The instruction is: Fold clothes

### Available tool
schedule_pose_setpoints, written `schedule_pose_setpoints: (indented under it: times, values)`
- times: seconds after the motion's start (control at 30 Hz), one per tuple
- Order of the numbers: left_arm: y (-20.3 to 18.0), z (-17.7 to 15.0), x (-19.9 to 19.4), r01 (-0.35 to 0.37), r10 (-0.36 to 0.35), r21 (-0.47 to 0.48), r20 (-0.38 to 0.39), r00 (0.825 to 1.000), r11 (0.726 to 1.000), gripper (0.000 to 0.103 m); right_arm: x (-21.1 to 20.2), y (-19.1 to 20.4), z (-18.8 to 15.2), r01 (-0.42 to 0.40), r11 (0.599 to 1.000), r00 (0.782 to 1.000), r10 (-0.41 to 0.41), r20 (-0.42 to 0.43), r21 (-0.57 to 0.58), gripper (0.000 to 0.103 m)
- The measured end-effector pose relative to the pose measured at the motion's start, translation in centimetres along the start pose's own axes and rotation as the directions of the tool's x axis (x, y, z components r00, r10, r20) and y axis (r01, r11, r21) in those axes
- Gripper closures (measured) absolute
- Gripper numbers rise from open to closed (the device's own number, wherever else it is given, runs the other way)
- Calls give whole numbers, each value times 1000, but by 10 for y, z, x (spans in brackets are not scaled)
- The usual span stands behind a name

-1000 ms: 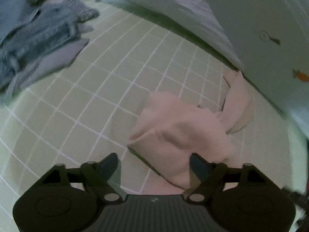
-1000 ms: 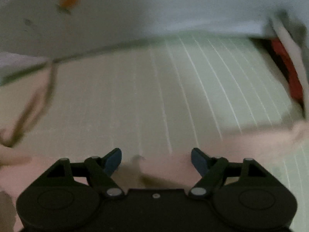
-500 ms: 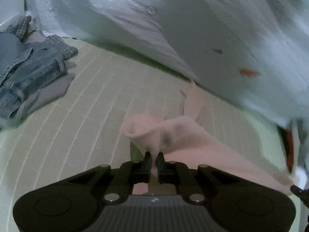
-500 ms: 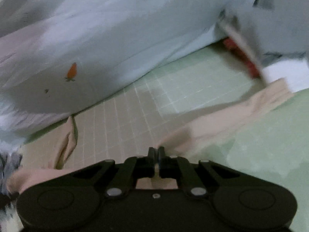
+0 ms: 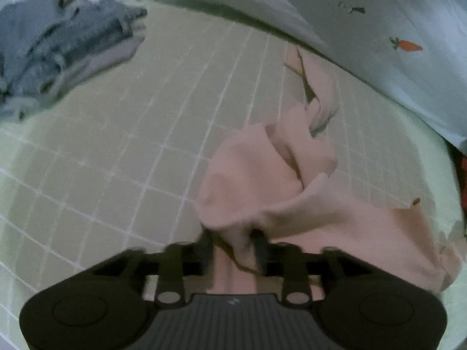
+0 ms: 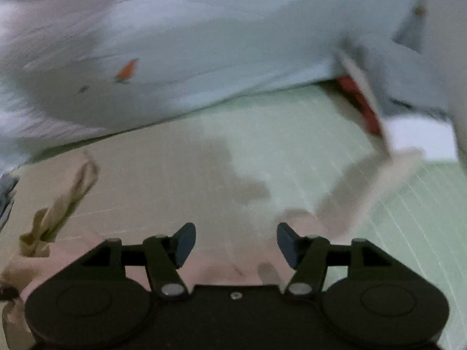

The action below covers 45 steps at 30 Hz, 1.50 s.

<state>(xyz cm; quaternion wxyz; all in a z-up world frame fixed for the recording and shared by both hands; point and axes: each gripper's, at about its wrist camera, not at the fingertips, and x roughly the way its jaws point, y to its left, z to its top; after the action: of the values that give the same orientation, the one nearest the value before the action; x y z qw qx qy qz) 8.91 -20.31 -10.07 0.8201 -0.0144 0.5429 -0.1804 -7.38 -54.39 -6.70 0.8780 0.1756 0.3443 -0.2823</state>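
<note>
A pink garment (image 5: 262, 180) lies bunched on the green checked sheet (image 5: 116, 145), one sleeve trailing toward the back. My left gripper (image 5: 232, 246) hovers over its near edge. Its jaws are opening, and a raised fold of the pink cloth still stands between them, slipping free. In the right wrist view the same pink garment (image 6: 221, 268) lies under my right gripper (image 6: 236, 242). Those jaws are opening too, wide apart, with the cloth below them and nothing pinched. A pale sleeve (image 6: 376, 183) stretches off to the right.
A heap of denim and grey clothes (image 5: 58, 43) sits at the far left of the sheet. A light blue quilt with carrot print (image 5: 379, 29) borders the back, also seen as the quilt (image 6: 204, 58). Something red (image 6: 359, 102) and a white item (image 6: 420, 137) lie at the right.
Half a second ago both grippers were shut on the pink cloth and lifting it. Now both sets of jaws stand apart and the cloth has dropped back in a bunch.
</note>
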Motion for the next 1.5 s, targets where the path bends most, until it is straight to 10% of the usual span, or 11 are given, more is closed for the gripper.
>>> schedule_pose_setpoints:
  times: [0.37, 0.47, 0.5, 0.57, 0.7, 0.83, 0.9, 1.07, 1.17, 1.3, 1.5]
  values:
    - [-24, 3, -1, 28, -45, 227, 67, 997, 974, 42, 34, 81, -22, -271, 941, 954, 234, -188, -203, 32]
    - [-34, 5, 7, 29, -42, 279, 39, 998, 960, 63, 49, 86, -24, -265, 938, 951, 215, -224, -224, 35]
    - [-37, 6, 8, 27, -39, 301, 35, 999, 953, 86, 52, 87, -22, -265, 938, 951, 216, -223, -222, 38]
    - [-42, 13, 8, 38, -49, 314, 28, 998, 949, 95, 52, 83, -18, -294, 934, 942, 247, -227, -202, 88]
    - [-57, 42, -13, 13, -51, 364, 95, 994, 931, 96, 44, 72, 4, -371, 912, 921, 337, -198, -177, 97]
    - [-86, 110, -30, 16, -119, 354, 271, 955, 935, 96, 37, 66, 65, -353, 910, 934, 354, -36, -215, 98]
    - [-111, 152, -24, -13, -124, 319, 407, 905, 948, 75, 51, 68, 104, -292, 932, 949, 310, 60, -214, 98]
    - [-131, 197, -11, -25, -86, 235, 452, 888, 972, 30, 90, 74, 178, -24, 989, 978, 53, 203, -146, 53]
    - [-102, 159, 0, -61, -39, 244, 386, 922, 968, 20, 71, 58, 160, -7, 996, 972, 29, 233, -93, 24]
    - [-41, 83, 20, -109, 83, 153, 168, 982, 982, 20, 55, 28, 84, -47, 998, 996, 50, 79, -38, 23]
    - [15, -6, 13, -160, 160, 57, 4, 987, 985, 20, 37, 8, -18, -49, 998, 985, 53, -164, 25, 28]
